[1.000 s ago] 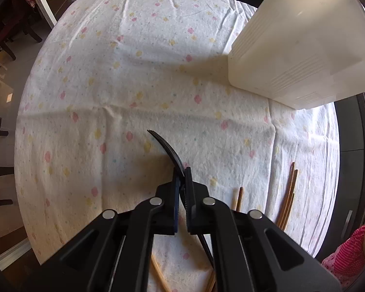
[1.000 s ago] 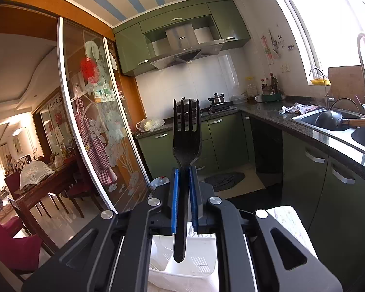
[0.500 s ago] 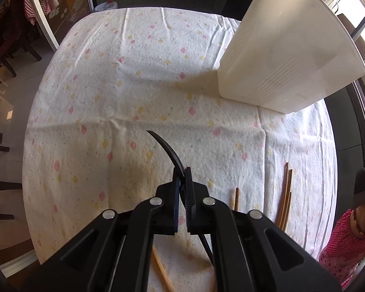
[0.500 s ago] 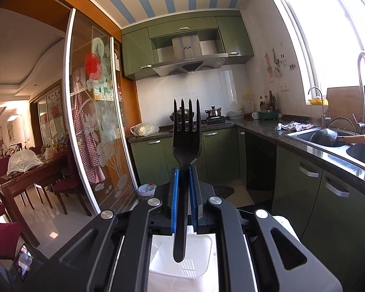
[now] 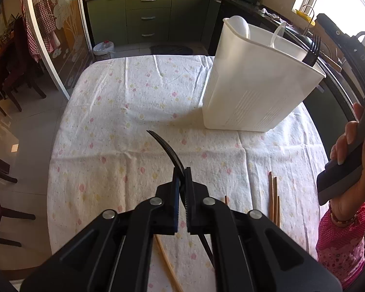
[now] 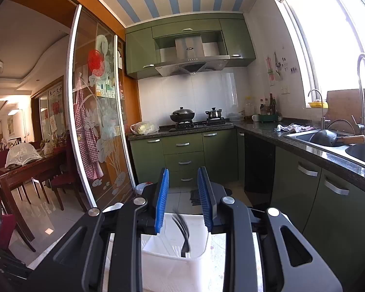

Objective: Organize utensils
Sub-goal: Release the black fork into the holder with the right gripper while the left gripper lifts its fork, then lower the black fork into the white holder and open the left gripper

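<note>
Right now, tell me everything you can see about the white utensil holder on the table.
The white utensil holder is a tall, boxy bin of matte plastic with fine ribbing low on its walls and a rolled rim. It stands upright on the floral tablecloth, toward the far right of the table, casting a shadow to its left. Inside, a white spoon and a black fork poke above the rim. The right wrist view shows a black fork inside it, below the opening right hand-held gripper.
</note>
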The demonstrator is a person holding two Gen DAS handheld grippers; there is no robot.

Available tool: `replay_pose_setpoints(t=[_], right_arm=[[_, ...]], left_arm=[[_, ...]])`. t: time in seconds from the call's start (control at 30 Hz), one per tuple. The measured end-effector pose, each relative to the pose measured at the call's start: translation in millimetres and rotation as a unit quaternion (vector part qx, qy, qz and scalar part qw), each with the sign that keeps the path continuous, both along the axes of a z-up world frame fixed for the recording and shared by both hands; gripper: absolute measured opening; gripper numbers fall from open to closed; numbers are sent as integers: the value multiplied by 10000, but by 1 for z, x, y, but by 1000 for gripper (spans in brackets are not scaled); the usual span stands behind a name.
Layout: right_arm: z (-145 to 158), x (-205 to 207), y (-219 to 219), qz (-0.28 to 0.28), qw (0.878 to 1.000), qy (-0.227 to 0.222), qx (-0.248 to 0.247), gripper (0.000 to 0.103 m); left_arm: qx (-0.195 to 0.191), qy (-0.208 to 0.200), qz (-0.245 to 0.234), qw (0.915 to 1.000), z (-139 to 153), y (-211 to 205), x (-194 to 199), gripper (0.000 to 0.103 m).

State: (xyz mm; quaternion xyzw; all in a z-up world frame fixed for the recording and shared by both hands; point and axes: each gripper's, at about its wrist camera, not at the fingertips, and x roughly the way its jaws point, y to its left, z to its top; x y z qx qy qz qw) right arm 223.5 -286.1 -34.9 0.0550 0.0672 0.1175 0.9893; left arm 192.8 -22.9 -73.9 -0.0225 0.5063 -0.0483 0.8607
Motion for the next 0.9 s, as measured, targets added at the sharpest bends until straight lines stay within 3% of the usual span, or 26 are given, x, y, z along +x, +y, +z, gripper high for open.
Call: replay_pose_setpoints(t=[0.2, 0.4, 0.47, 0.5, 0.57, 0.6, 0.67, 0.77, 0.9], right_arm=[[14, -49, -32, 61, 9986, -332, 402, 32], [13, -126, -77, -76, 9960, -687, 559, 32], [4, -146, -87, -187, 9957, -722, 558, 33], [-2, -155, -92, -255, 9954, -739, 558, 41], [-15, -171, -102, -399, 9931, -922, 610, 76], [-23, -179, -107, -410, 9911, -1091, 644, 98], [-35, -188, -115, -490, 9889, -1215, 696, 99], [-45, -188, -131, -486, 9883, -1015, 1027, 99], [-50, -190, -150, -574, 9851, -945, 1319, 99]], left_arm=[[-22, -456, -115, 9989, 34, -7, -15, 4], [-36, -1505, -261, 9883, 112, -18, -21, 4], [-49, -1937, -293, 9806, 137, -25, -15, 4], [-72, -2179, -336, 9754, 149, -29, -13, 4], [20, -2693, -400, 9622, 168, -41, -7, 4], [18, -2914, -461, 9555, 175, -48, -2, 4], [200, -3303, -473, 9425, 182, -62, 8, 4], [513, -3694, -504, 9265, 181, -85, 26, 4], [862, -3956, -488, 9131, 171, -108, 48, 4]])
